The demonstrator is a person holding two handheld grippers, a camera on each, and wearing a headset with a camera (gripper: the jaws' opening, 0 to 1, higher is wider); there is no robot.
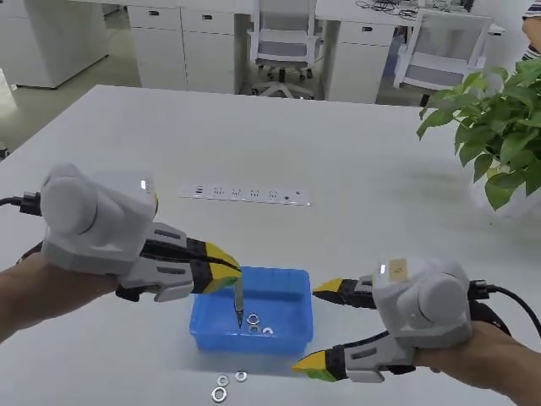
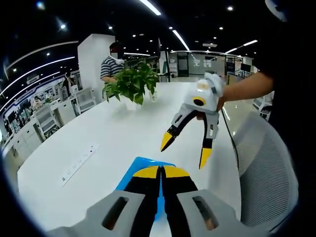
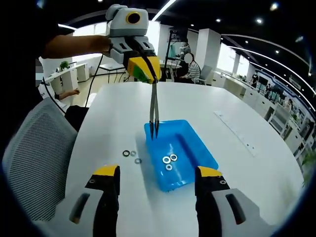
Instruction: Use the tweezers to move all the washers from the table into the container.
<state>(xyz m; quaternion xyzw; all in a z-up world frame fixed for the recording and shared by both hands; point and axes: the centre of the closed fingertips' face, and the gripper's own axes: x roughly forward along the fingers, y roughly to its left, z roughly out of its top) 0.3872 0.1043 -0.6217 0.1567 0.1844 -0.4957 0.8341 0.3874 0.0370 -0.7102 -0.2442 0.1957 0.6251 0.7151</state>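
White tabletop (image 1: 338, 144) stretching out ahead of both sets of fingers, with a leafy potted plant (image 1: 499, 127) at its far right edge and a flush power strip (image 1: 245, 194) set into it further in. Between the two grippers, a shallow blue container (image 1: 245, 341). At its left, the left gripper (image 1: 230, 264), fingers pressed together on the top end of the tweezers (image 1: 238, 304), hung tips-down from those fingers into the container's left part, tips nearly together. At the container's right, the right gripper (image 1: 306, 328), fingers spread wide with nothing held, pointed toward the container's right wall. Just beside the tweezer tips, below the left fingers, three washers (image 1: 256, 323) lying on the container floor. Outside the container's near wall, on the tabletop and further below the left fingers in the head view, three more washers (image 1: 224, 387) in a loose cluster.
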